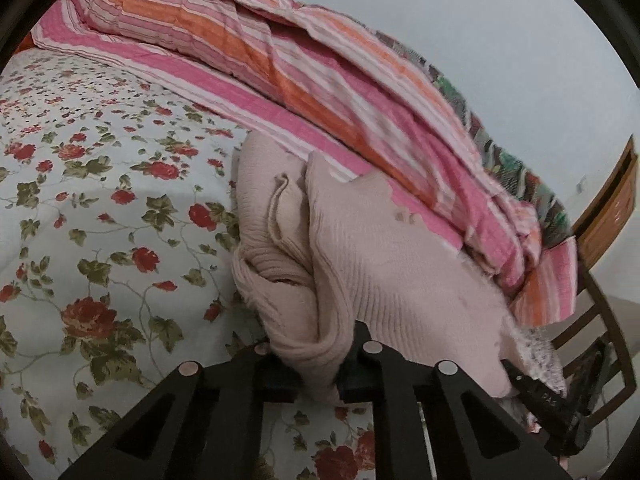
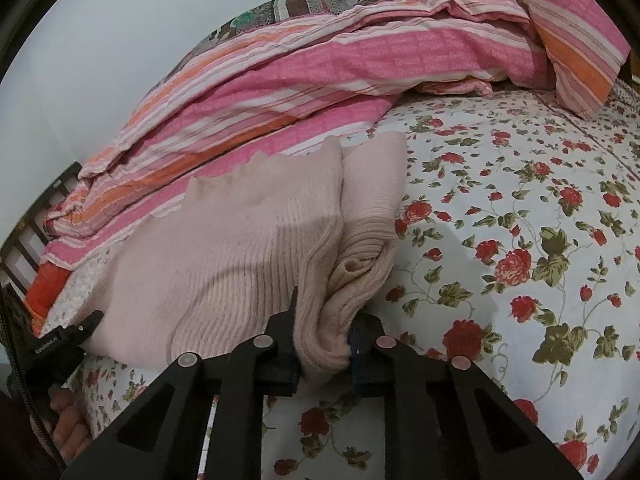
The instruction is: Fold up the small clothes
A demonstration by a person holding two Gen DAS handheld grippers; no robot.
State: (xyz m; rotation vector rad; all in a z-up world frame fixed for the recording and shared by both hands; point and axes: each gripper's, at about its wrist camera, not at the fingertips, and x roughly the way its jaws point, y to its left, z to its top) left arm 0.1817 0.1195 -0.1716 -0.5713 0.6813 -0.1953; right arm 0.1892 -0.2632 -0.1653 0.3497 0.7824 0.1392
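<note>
The pale pink ribbed knit sweater (image 1: 400,280) lies on the floral-print bed sheet (image 1: 100,200), beside the pink-and-orange striped quilt (image 1: 280,68). The left hand-held gripper (image 1: 316,376) and the right hand-held gripper (image 2: 324,360) each clamp a bunched edge. Risk: the thick, stretchy knit slips or folds unevenly.

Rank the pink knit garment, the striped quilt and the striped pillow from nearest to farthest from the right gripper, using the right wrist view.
1. Pink knit garment: pinched in the right gripper.
2. Striped quilt: behind the garment.
3. Striped pillow: top right, farthest.
</note>
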